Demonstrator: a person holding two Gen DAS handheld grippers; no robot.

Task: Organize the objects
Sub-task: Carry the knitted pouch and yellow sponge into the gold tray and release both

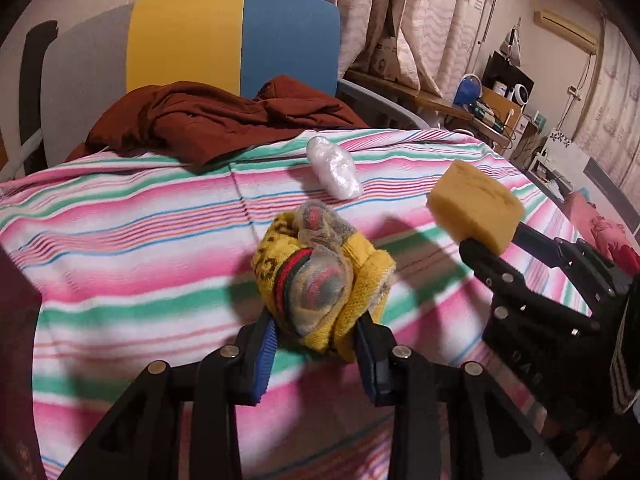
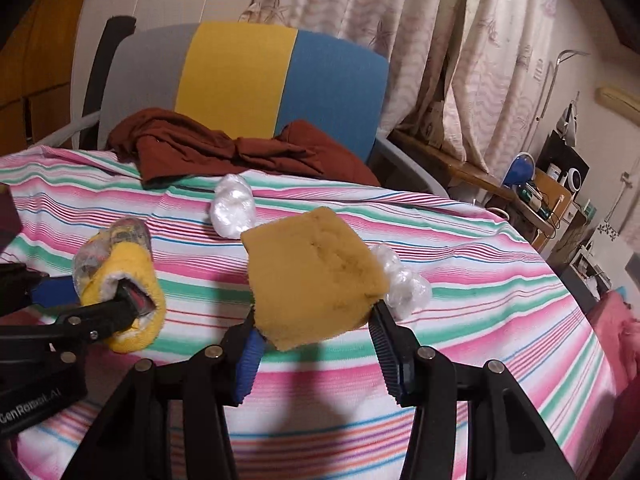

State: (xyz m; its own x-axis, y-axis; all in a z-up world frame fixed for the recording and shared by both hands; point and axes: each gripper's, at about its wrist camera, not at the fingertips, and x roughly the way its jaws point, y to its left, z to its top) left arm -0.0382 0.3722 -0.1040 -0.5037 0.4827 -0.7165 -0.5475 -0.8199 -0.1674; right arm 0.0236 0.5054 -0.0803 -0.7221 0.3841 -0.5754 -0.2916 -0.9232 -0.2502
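My left gripper [image 1: 316,320] is shut on a yellow rolled sock bundle [image 1: 324,276] with red and green bands, wrapped in clear plastic, held above the striped cloth. In the right wrist view the same bundle [image 2: 124,264] sits in the left gripper [image 2: 120,304] at the left edge. My right gripper [image 2: 316,320] is shut on a tan sponge block [image 2: 312,276]. From the left wrist view the sponge [image 1: 476,208] and right gripper [image 1: 492,244] are to the right of the bundle. Both loads hang clear of the surface.
A pink, green and white striped cloth [image 1: 140,220] covers the surface. One white plastic wad [image 2: 233,206] lies near the far edge; another [image 2: 404,284] lies behind the sponge. A maroon garment [image 1: 216,120] is heaped at the back, before a grey, yellow and blue chair back [image 1: 240,40]. Cluttered shelves stand at right.
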